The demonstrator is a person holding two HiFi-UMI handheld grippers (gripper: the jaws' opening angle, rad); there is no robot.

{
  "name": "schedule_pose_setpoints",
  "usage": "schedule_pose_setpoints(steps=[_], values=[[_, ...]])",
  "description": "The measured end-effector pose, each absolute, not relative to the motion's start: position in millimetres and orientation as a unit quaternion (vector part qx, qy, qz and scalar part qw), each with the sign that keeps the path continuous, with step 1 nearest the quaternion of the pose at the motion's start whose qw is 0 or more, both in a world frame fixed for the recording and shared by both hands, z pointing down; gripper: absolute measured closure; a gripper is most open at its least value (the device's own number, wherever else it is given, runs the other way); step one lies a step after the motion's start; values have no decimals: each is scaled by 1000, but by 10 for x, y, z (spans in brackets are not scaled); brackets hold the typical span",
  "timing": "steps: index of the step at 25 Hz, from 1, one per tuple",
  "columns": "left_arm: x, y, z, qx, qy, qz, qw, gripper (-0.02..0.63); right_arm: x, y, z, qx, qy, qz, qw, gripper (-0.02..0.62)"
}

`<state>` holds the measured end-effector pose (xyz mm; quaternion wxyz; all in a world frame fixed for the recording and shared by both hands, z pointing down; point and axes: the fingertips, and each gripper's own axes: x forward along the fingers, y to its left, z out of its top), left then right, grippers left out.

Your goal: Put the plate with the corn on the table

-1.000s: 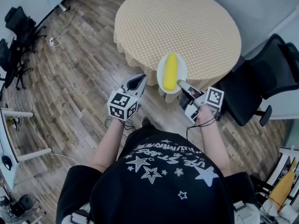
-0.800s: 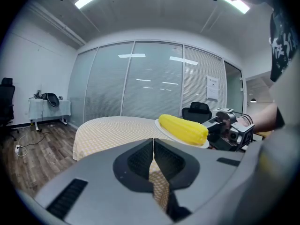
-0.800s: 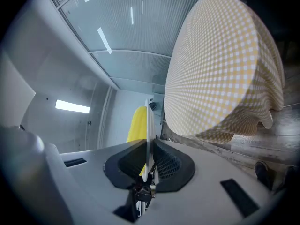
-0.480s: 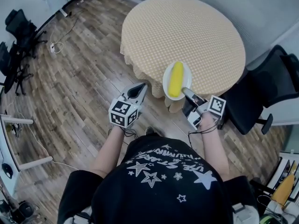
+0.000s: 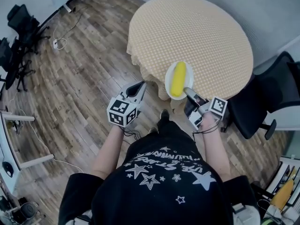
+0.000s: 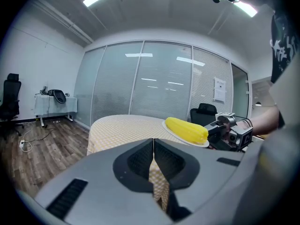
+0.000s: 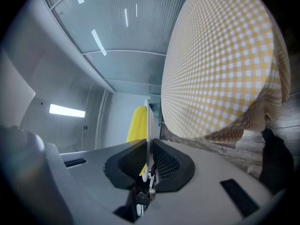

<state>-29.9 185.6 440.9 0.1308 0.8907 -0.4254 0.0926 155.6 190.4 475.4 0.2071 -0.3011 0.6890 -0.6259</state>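
A white plate (image 5: 186, 83) with a yellow corn cob (image 5: 177, 78) on it hangs in the air over the near edge of the round table (image 5: 197, 27). My right gripper (image 5: 188, 93) is shut on the plate's near rim; in the right gripper view the plate (image 7: 148, 125) stands edge-on between the jaws with the corn (image 7: 137, 124) beside it. My left gripper (image 5: 139, 87) is shut and holds nothing, left of the plate. In the left gripper view the corn (image 6: 186, 129) and plate (image 6: 174, 130) show to the right, above the table (image 6: 122, 128).
A yellow checked cloth covers the round table and drapes over its edge (image 5: 145, 74). A black office chair (image 5: 267, 102) stands to the right of the table. More black chairs (image 5: 18, 27) and a cable sit at the far left on the wooden floor (image 5: 70, 88).
The person has stepped closer to the table. The plate with the corn, held by my right gripper, has moved up to the table's near edge. My left gripper stays shut alongside.
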Motion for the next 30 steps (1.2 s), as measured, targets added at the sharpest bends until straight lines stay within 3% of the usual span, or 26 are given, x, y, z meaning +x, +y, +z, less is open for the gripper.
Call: schedule_pose_setpoints(steps=[23, 30], values=[[-814, -54, 4315, 856, -481, 111, 151, 595, 1055, -412, 4758, -253, 715, -633, 153, 554], [-855, -103, 4337, 844, -509, 109, 130, 595, 1095, -549, 4967, -238, 728, -625, 153, 554]])
